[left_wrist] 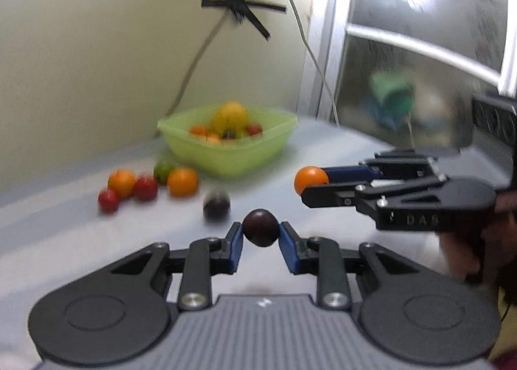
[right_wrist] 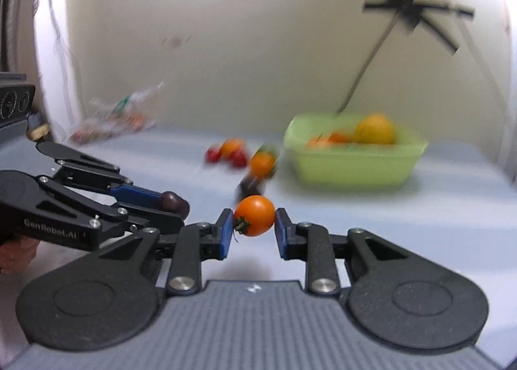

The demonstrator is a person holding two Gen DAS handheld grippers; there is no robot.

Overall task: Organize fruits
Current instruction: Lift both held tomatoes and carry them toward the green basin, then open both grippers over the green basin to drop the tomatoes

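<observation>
While both grippers are loaded, the job reads as mid-way: several fruits lie loose on the table (left_wrist: 64, 231) and the green basket (left_wrist: 226, 157) at the back already holds a heap, with a big yellow-orange one on top.

Furthest left in the left wrist view sits a small cluster: two red fruits (left_wrist: 108, 200), an orange one (left_wrist: 121, 182), a green one (left_wrist: 163, 171) and another orange (left_wrist: 182, 181), all close together just in front of the basket. A dark fruit (left_wrist: 216, 203) lies apart, nearer the camera.

The left gripper (left_wrist: 261, 232) pinches a dark plum (left_wrist: 260, 227) between its blue pads, clear of the table, probably so it can be carried over the cluster to the basket.

To the right, the right gripper (left_wrist: 315, 182) comes in sideways and clamps an orange tomato (left_wrist: 311, 179); its own view shows the tomato (right_wrist: 254, 215) squeezed at its middle, stalk turned left, which keeps a round thing from rolling out.

Both loads point roughly toward the basket, so dropping them there looks like the next step; the background is blurred, so finer detail cannot be told.
</observation>
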